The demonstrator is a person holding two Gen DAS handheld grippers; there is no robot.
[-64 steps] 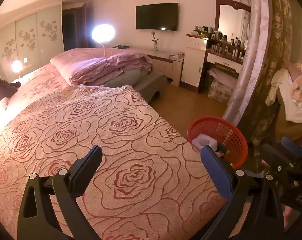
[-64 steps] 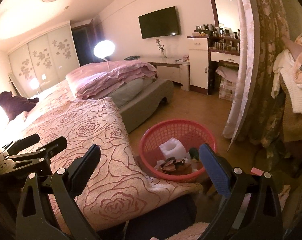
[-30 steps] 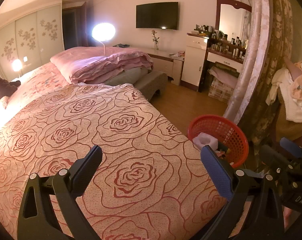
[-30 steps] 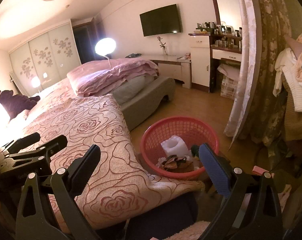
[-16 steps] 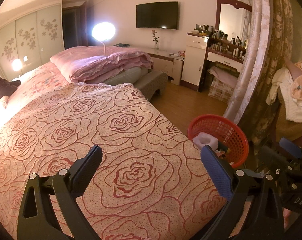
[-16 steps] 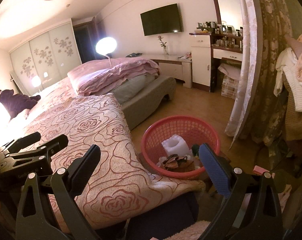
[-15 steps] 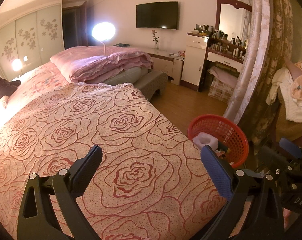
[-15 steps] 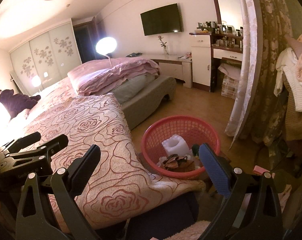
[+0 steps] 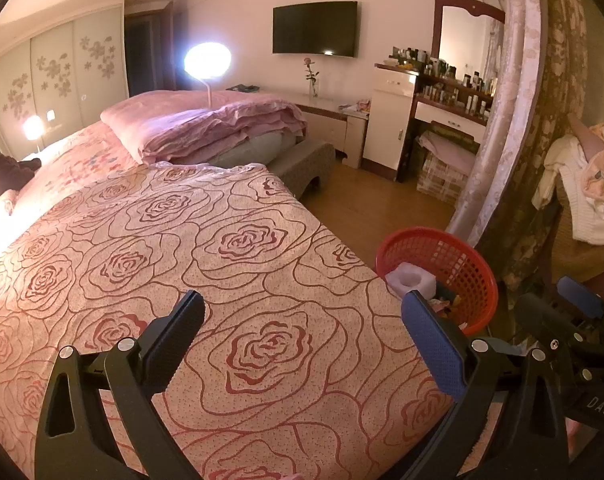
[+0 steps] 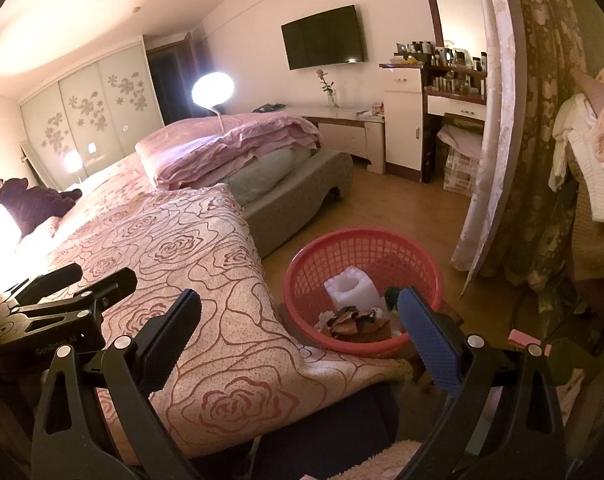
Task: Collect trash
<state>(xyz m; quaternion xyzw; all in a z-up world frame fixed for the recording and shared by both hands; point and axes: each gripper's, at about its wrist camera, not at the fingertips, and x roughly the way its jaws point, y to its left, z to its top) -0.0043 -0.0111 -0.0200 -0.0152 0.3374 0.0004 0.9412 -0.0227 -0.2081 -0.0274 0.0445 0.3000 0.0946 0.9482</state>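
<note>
your round red plastic mesh basket (image 10: 361,280) sits on the floor at the bed's (image 10: 206,280) corner, holding a white foam block (image 10: 351,286) and brown crumpled scraps (image 10: 355,322); your left tongs (image 9: 302,340) and right tongs (image 10: 300,330) gape wide, gripping nothing.

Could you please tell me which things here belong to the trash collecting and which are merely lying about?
Belongs to the job:
red mesh basket
white foam block in it
crumpled brown scraps in it

Just lying about:
folded pink quilt
rose bedspread
television
hanging clothes
</note>
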